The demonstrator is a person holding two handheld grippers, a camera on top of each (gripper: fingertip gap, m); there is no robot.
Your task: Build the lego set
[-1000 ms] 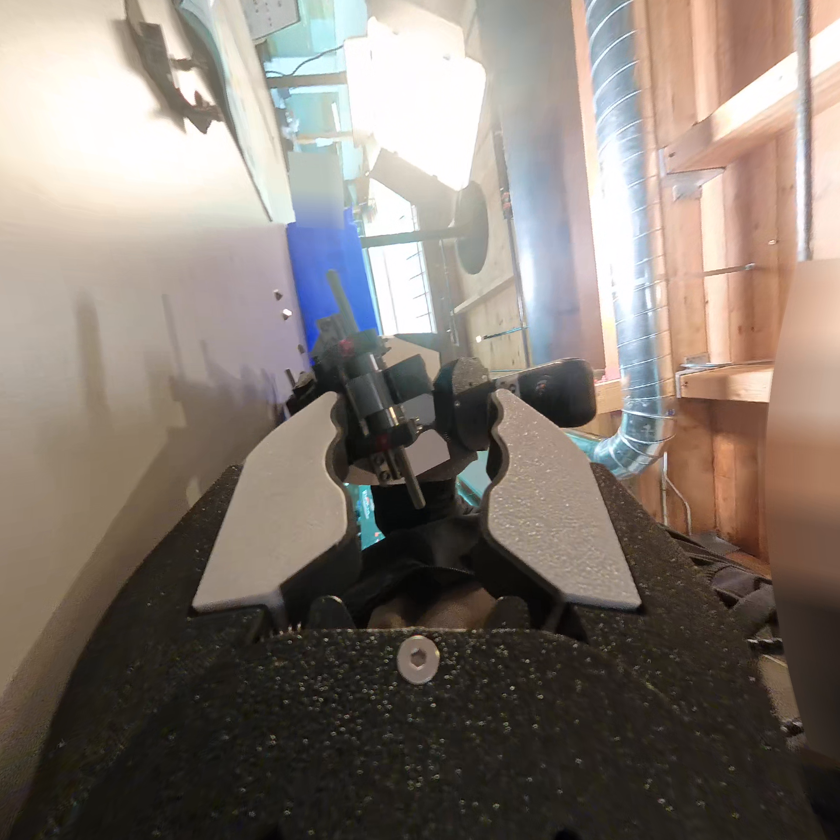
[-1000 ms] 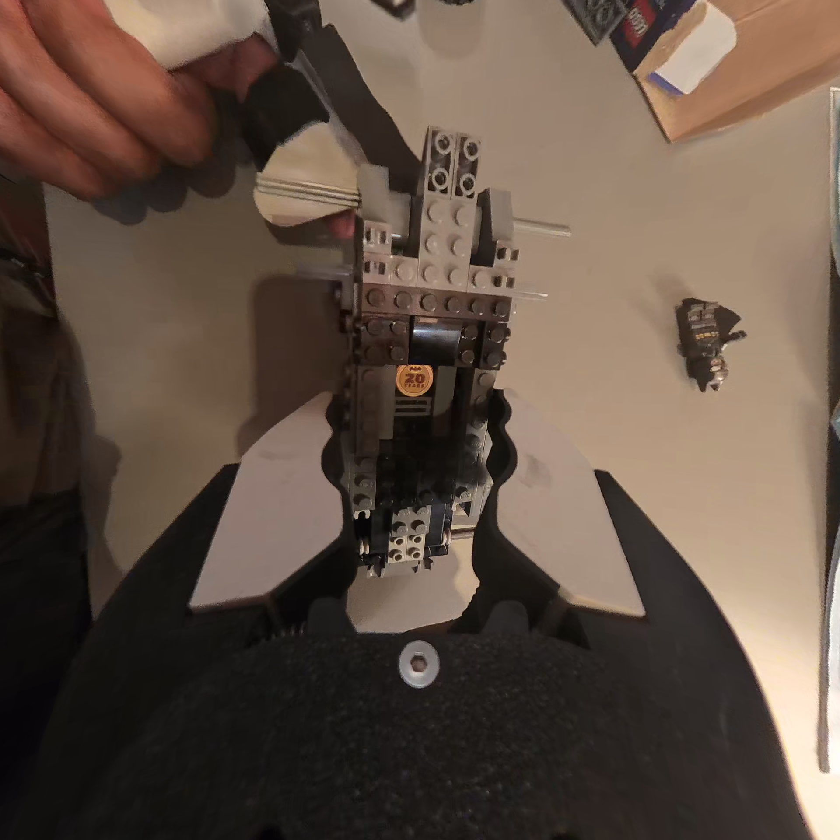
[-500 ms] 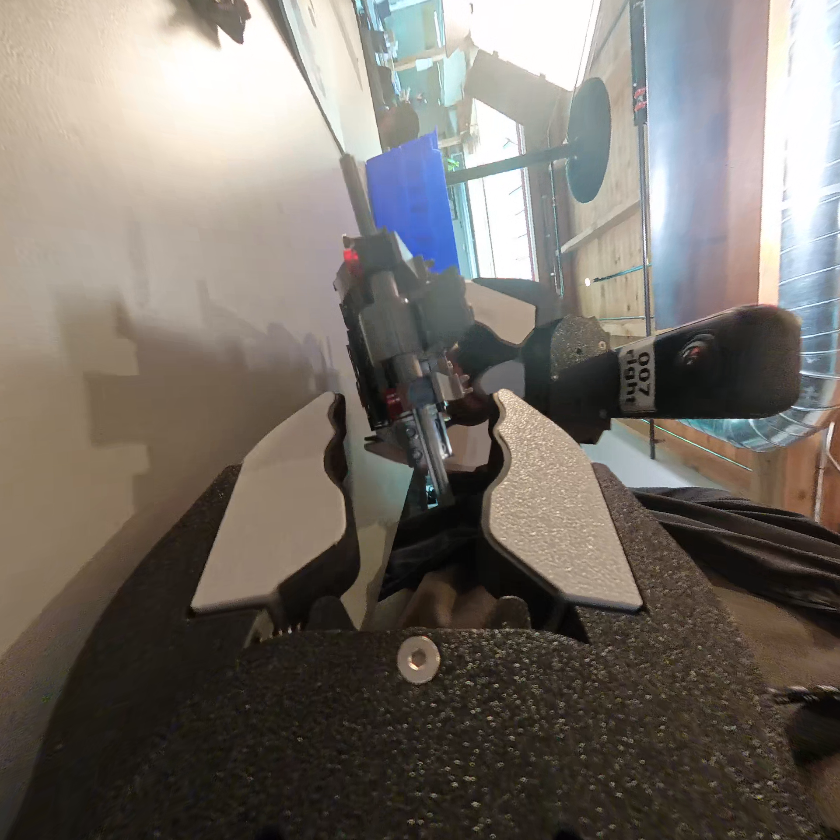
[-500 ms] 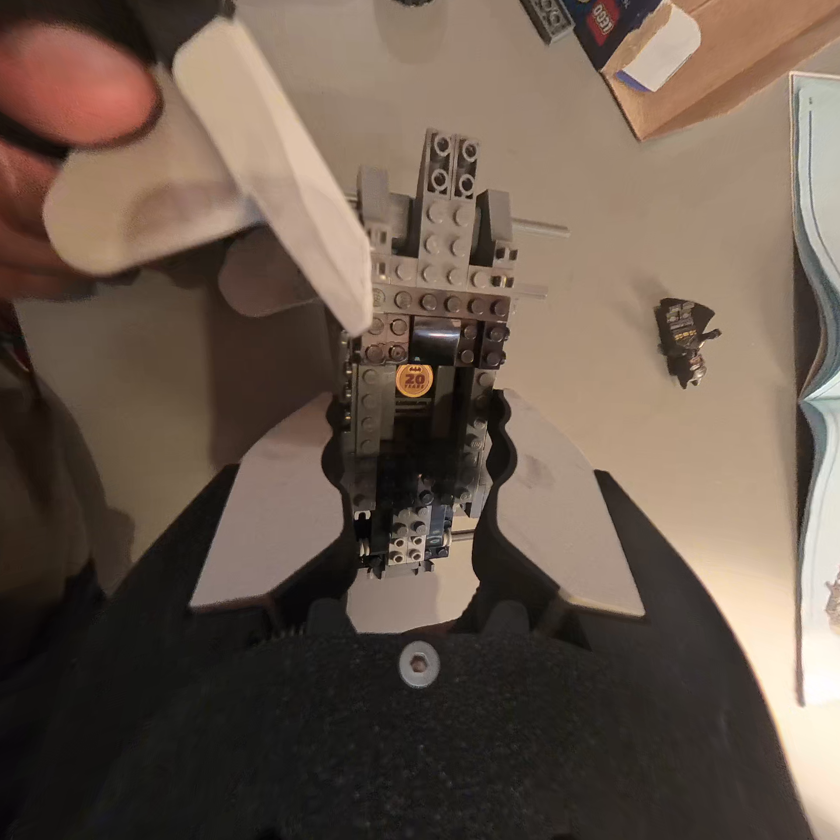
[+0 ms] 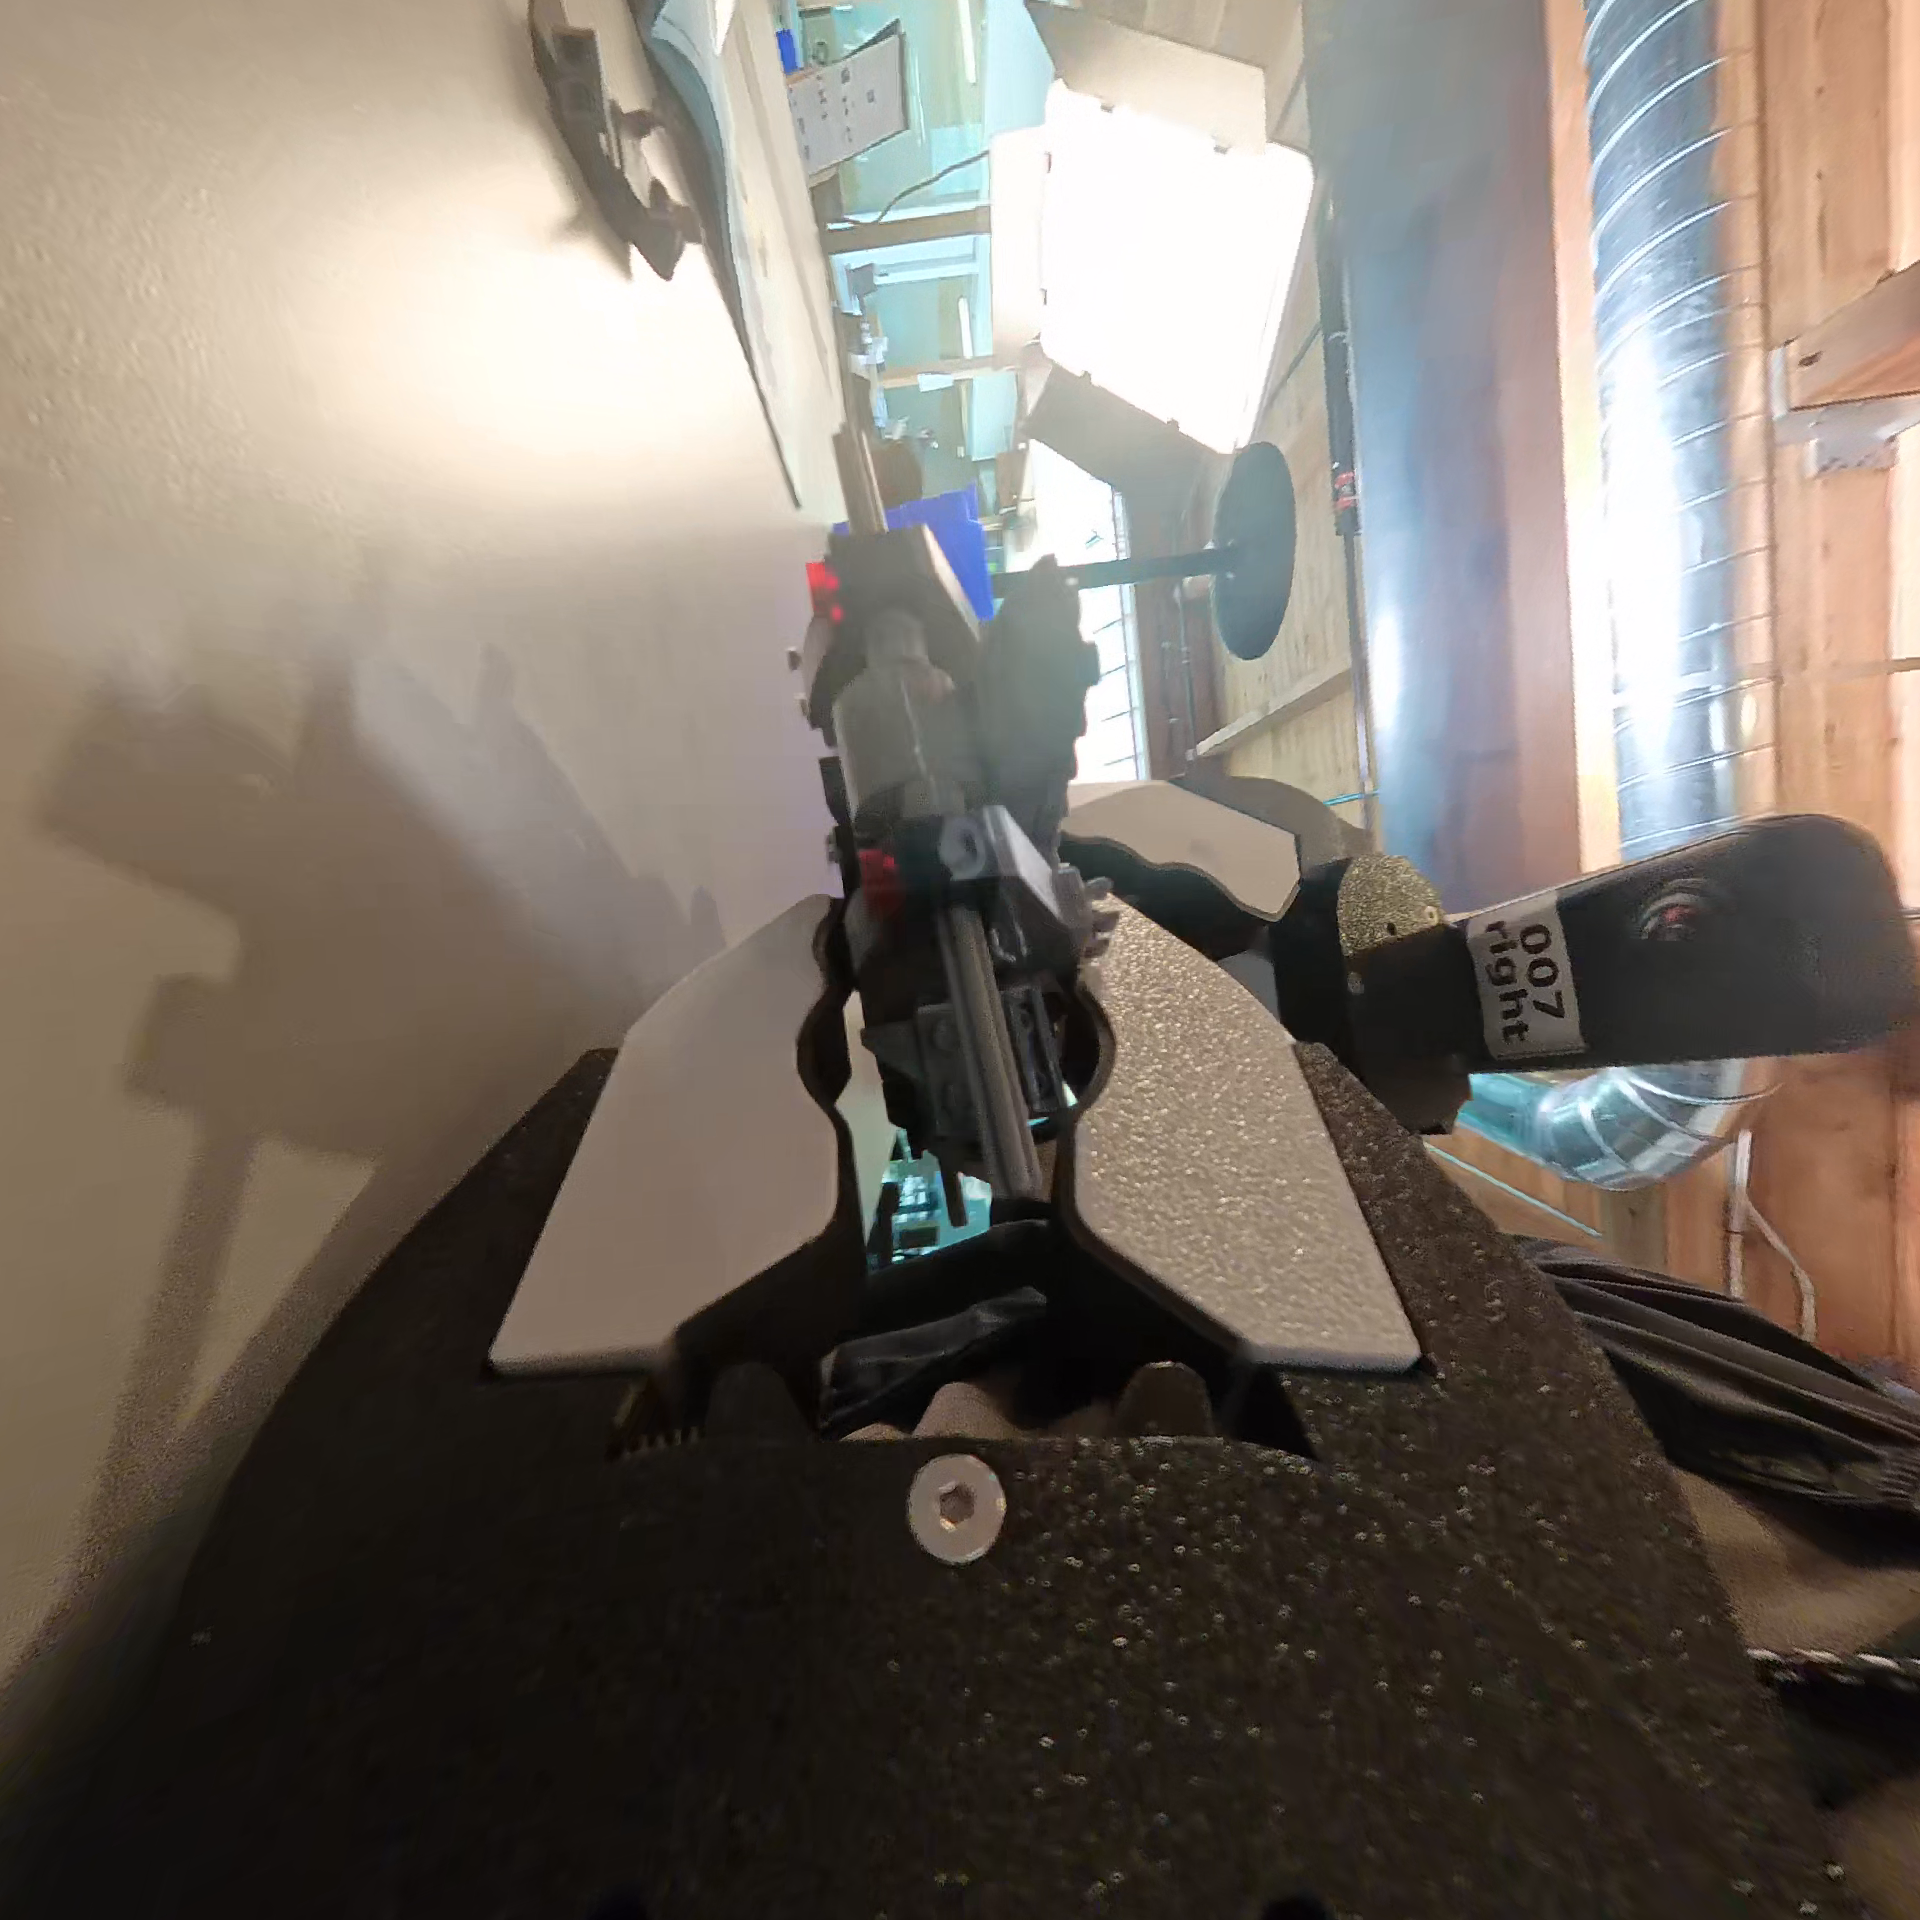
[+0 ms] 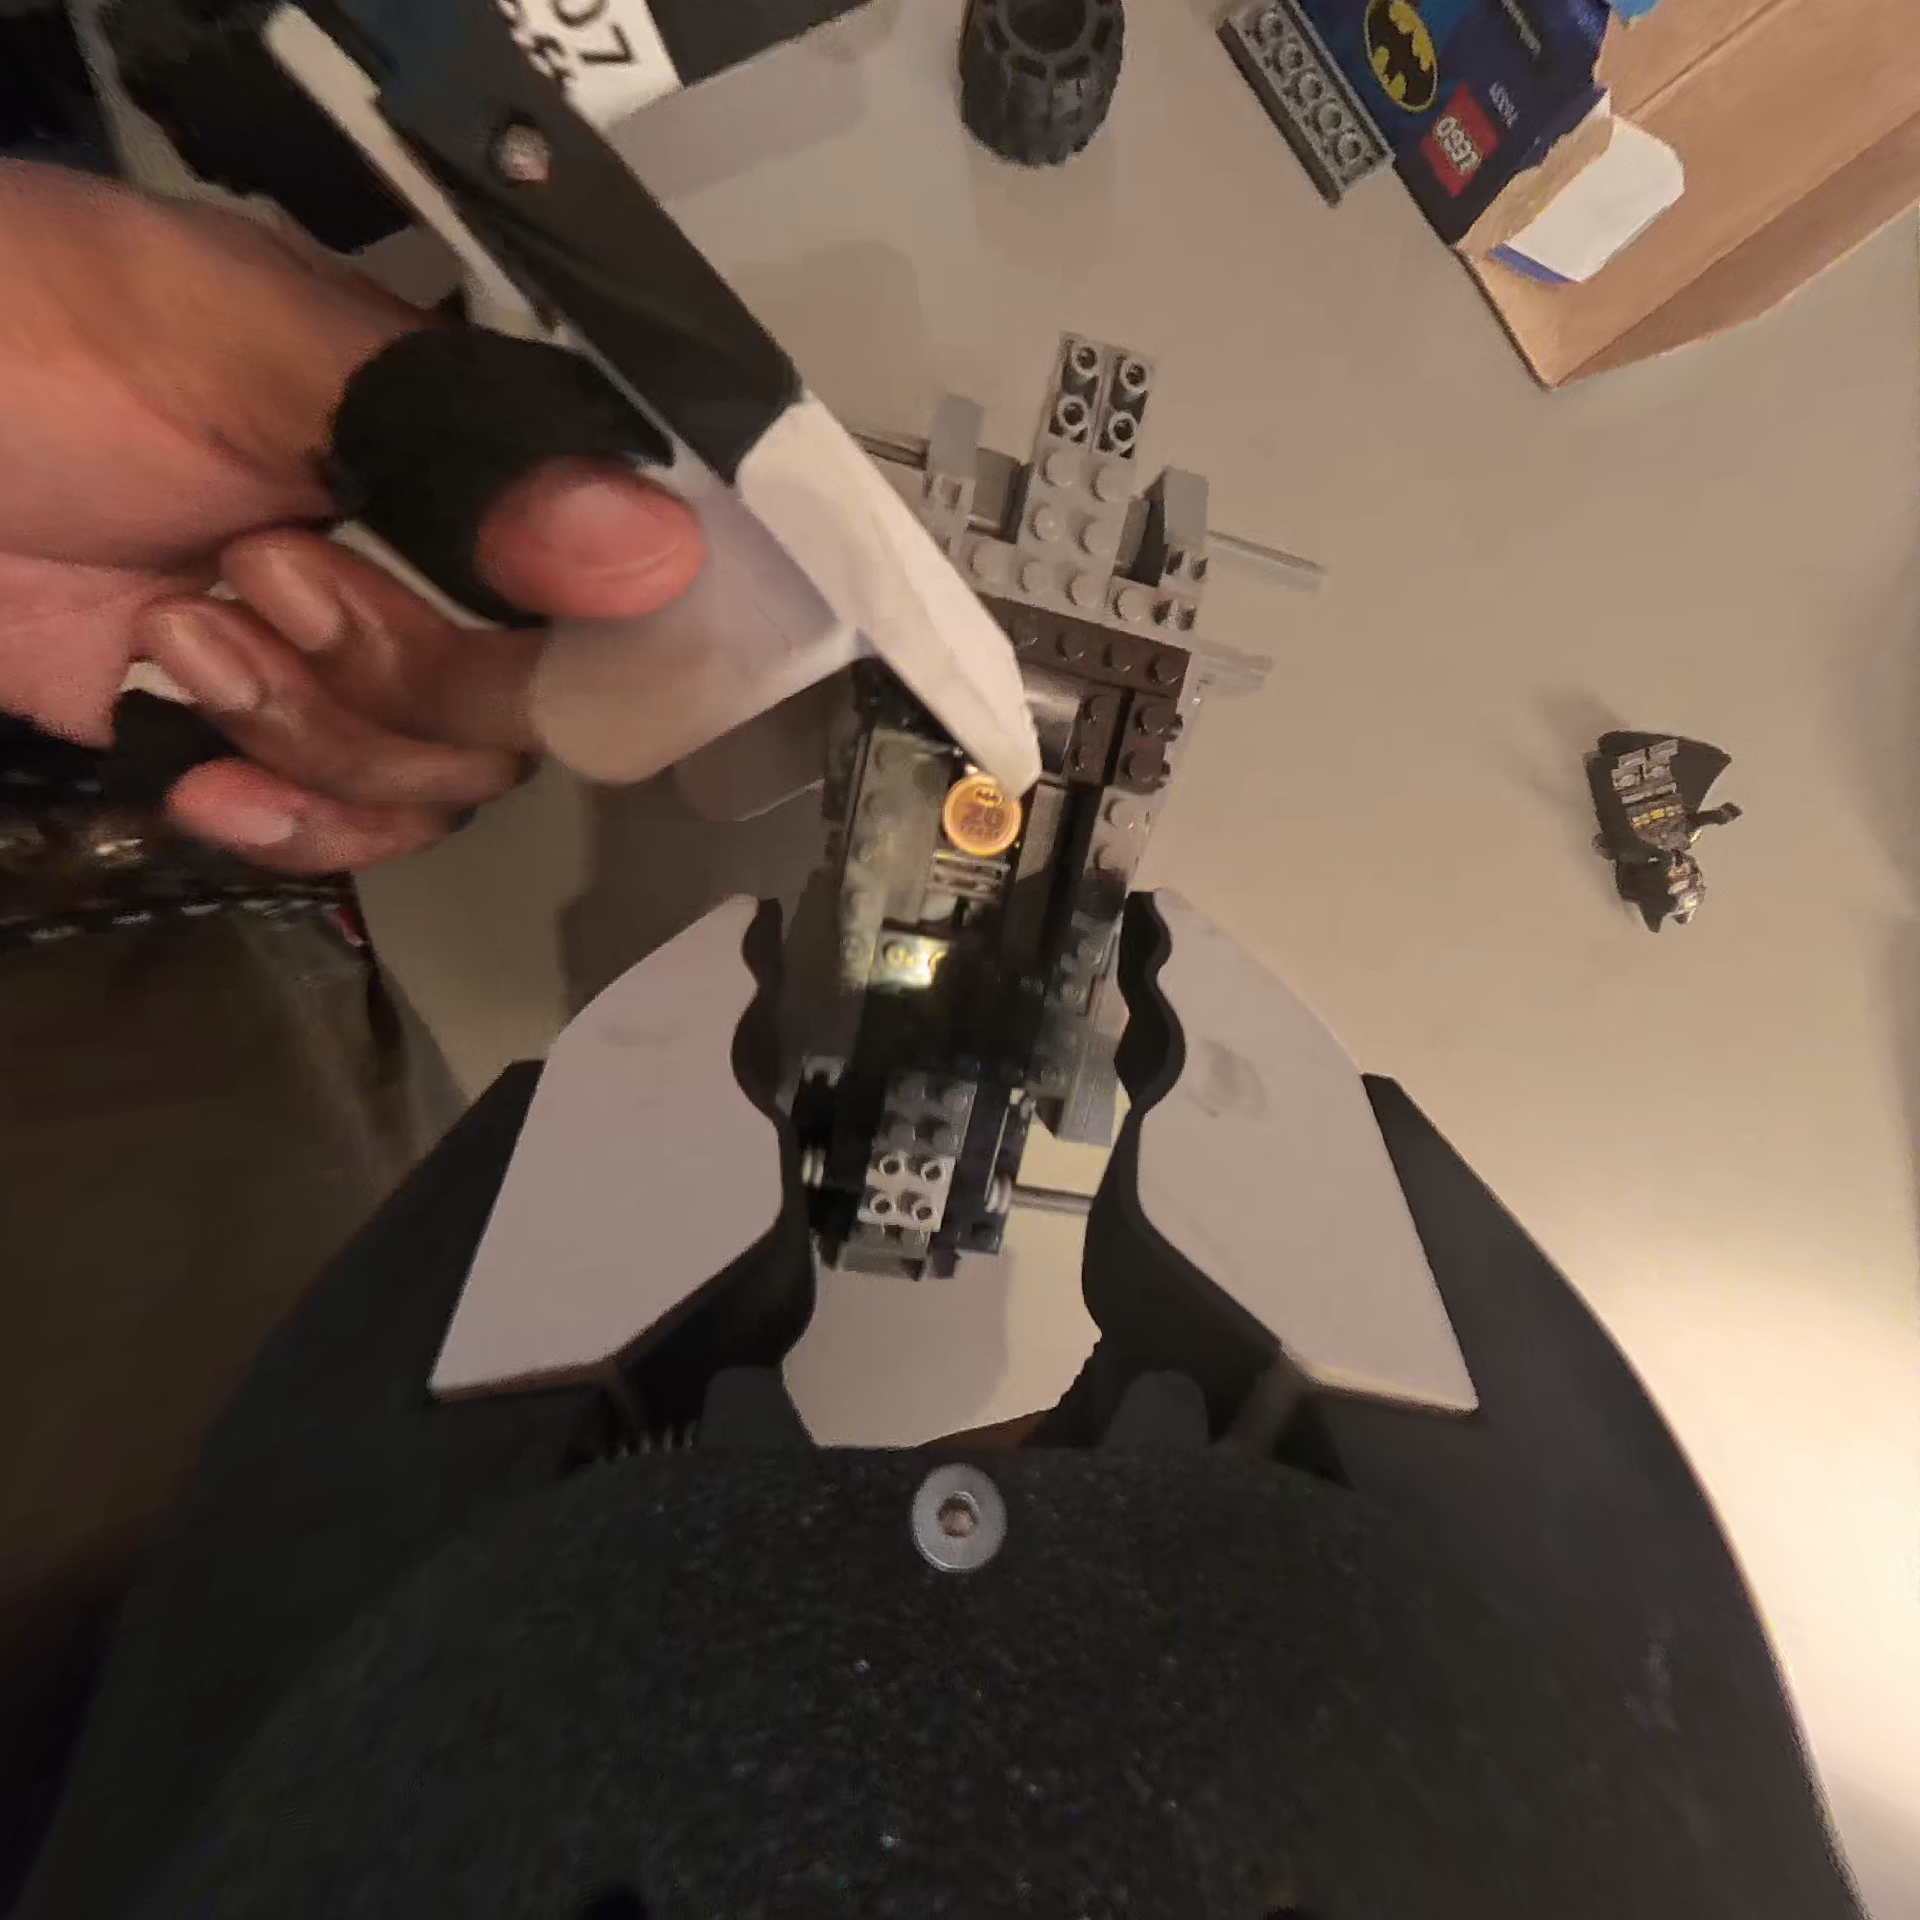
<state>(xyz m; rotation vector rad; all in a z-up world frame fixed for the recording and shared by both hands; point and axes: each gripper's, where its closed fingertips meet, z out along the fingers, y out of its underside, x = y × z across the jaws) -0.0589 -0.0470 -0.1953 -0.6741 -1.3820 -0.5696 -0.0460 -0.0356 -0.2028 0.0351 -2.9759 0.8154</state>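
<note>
A grey and black brick-built vehicle (image 6: 1081,540) with bare axle rods lies between the fingers of my right gripper (image 6: 945,925), whose pads press on its two sides over the pale table (image 6: 1455,644). A round orange tile (image 6: 980,818) sits on its top. My left gripper (image 5: 961,935) comes in from the side and is shut on the same model (image 5: 904,727). In the right wrist view one of its pale fingers (image 6: 894,582) lies across the model's top, its tip at the orange tile. A hand (image 6: 260,499) holds that gripper.
A small dark minifigure (image 6: 1657,826) lies on the table to the right. At the far edge are a black tyre (image 6: 1042,78), a grey studded plate (image 6: 1304,88) and a cardboard box (image 6: 1714,229). The left wrist view shows a metal duct (image 5: 1662,416) and a wooden wall. The grippers are tip to tip, or close to it.
My left gripper moved in over the model and its fingers closed on it from the side. My right gripper kept its hold; the model stayed put in it.
</note>
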